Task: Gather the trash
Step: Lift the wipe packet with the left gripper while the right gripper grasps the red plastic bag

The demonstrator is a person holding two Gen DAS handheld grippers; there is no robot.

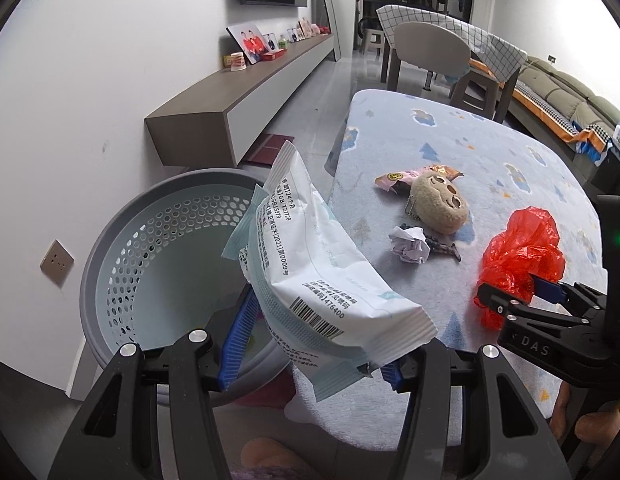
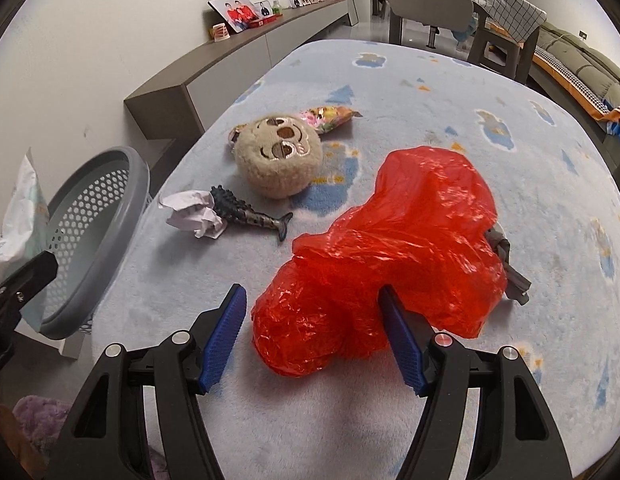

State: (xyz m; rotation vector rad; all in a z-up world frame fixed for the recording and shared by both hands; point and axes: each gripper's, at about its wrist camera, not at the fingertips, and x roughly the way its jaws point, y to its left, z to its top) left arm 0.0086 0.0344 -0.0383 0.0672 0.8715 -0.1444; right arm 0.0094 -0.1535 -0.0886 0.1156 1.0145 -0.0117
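Note:
My left gripper (image 1: 310,344) has its jaws spread wide around a white wet-wipe packet (image 1: 310,264), held over the rim of the grey perforated bin (image 1: 122,248); whether the pads press it is unclear. My right gripper (image 2: 315,336) is open around the near end of a crumpled red plastic bag (image 2: 393,252) on the blue patterned table (image 2: 509,160). The bag also shows in the left wrist view (image 1: 517,256). A crumpled white paper ball (image 2: 194,216) and a pink snack wrapper (image 2: 329,116) lie on the table. The bin (image 2: 86,240) stands beside the table's left edge.
A beige plush toy (image 2: 278,156) and a dark toy fish (image 2: 254,216) lie near the paper ball. A grey object (image 2: 509,272) pokes from under the red bag. A low wall cabinet (image 1: 246,92), chair (image 1: 429,52) and sofa (image 1: 569,92) stand beyond the table.

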